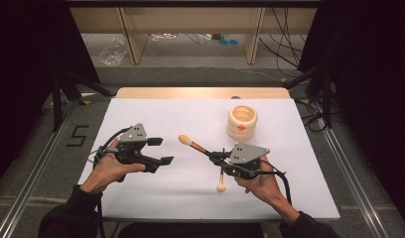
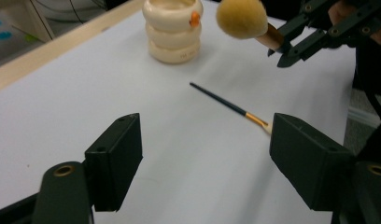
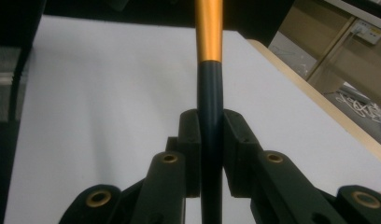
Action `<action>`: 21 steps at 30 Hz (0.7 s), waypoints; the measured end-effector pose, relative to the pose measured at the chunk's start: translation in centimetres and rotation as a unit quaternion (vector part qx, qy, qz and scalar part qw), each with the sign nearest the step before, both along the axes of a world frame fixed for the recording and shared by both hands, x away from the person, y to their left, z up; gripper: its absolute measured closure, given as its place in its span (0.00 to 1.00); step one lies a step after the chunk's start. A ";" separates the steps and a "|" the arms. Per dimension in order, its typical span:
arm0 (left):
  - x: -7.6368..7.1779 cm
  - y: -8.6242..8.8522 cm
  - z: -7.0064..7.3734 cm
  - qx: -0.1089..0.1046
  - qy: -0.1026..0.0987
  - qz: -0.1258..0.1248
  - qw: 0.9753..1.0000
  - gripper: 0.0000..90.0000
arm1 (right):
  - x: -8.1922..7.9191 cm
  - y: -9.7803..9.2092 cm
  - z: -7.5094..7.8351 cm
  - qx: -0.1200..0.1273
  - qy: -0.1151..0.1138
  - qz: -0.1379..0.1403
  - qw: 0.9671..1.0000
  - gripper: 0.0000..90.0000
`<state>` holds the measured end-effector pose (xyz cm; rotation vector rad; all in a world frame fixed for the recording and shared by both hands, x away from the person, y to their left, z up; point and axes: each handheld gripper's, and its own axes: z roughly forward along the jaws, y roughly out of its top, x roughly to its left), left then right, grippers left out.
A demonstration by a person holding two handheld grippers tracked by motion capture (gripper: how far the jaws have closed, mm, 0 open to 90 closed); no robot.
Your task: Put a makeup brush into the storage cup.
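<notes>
My right gripper [image 1: 214, 155] is shut on the dark handle of a large brush [image 1: 192, 145], just below its gold ferrule [image 3: 209, 28]. It holds the brush above the table, with the fluffy tan head [image 2: 241, 17] pointing left. A thin brush [image 2: 230, 106] with a dark handle and pale tip lies on the white table beneath that hand [image 1: 221, 182]. A cream holder of stacked rings [image 1: 242, 121] with an orange spot stands at the back right. My left gripper [image 1: 161, 150] hovers at the left, open and empty, facing the thin brush and the holder [image 2: 172, 30].
A white sheet [image 1: 156, 198] covers the table, with a wooden strip [image 1: 200, 92] showing along the far edge. Beyond the table are wooden furniture legs and cables on the floor. Dark curtains hang on both sides.
</notes>
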<state>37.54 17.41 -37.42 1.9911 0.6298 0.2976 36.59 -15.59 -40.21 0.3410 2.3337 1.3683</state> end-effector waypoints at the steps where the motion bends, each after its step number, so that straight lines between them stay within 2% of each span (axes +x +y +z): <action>1: -0.2 -0.3 -0.6 -0.016 -0.003 0.006 1.000 0.27 | 0.1 -0.2 0.0 0.023 0.011 0.000 1.000 0.88; 2: -0.2 -0.3 -0.6 -0.016 -0.003 0.006 1.000 0.27 | 0.1 -0.2 0.0 0.023 0.011 0.000 1.000 0.88; 4: -0.3 -0.9 -1.4 -0.024 -0.013 0.007 1.000 0.27 | 0.1 -0.2 0.0 0.039 0.020 0.002 0.999 0.88; 5: -0.4 -1.2 -1.7 -0.036 -0.009 0.008 0.999 0.27 | 0.1 -0.2 0.0 0.044 0.023 0.005 0.999 0.88; 6: -0.4 -1.2 -1.7 -0.036 -0.009 0.008 0.999 0.27 | 0.1 -0.2 0.0 0.044 0.023 0.005 0.999 0.88; 8: -0.4 -1.8 -2.0 -0.053 -0.011 0.006 0.999 0.28 | 0.0 -0.1 0.0 0.052 0.027 0.011 0.998 0.88; 9: -0.7 -2.4 -2.2 -0.071 -0.007 0.001 0.997 0.28 | 0.0 0.0 0.0 0.054 0.029 0.012 0.998 0.88; 10: -0.7 -2.4 -2.2 -0.071 -0.007 0.001 0.997 0.28 | 0.0 0.0 0.0 0.054 0.029 0.012 0.998 0.88; 11: -0.9 -3.0 -2.2 -0.083 -0.013 -0.005 0.996 0.29 | -0.1 0.1 0.0 0.058 0.027 0.014 0.998 0.88; 12: -0.9 -3.0 -2.2 -0.083 -0.013 -0.005 0.996 0.29 | -0.1 0.1 0.0 0.058 0.027 0.014 0.998 0.88; 14: -1.1 -3.5 -2.1 -0.099 -0.015 -0.008 0.995 0.29 | -0.1 0.1 -0.1 0.060 0.032 0.020 0.997 0.88; 18: -1.3 -4.2 -2.0 -0.109 -0.025 -0.022 0.993 0.32 | -0.3 0.4 -0.2 0.060 0.033 0.024 0.997 0.88; 21: -1.4 -4.4 -2.0 -0.112 -0.015 -0.015 0.993 0.35 | -0.3 0.5 -0.3 0.062 0.036 0.028 0.997 0.88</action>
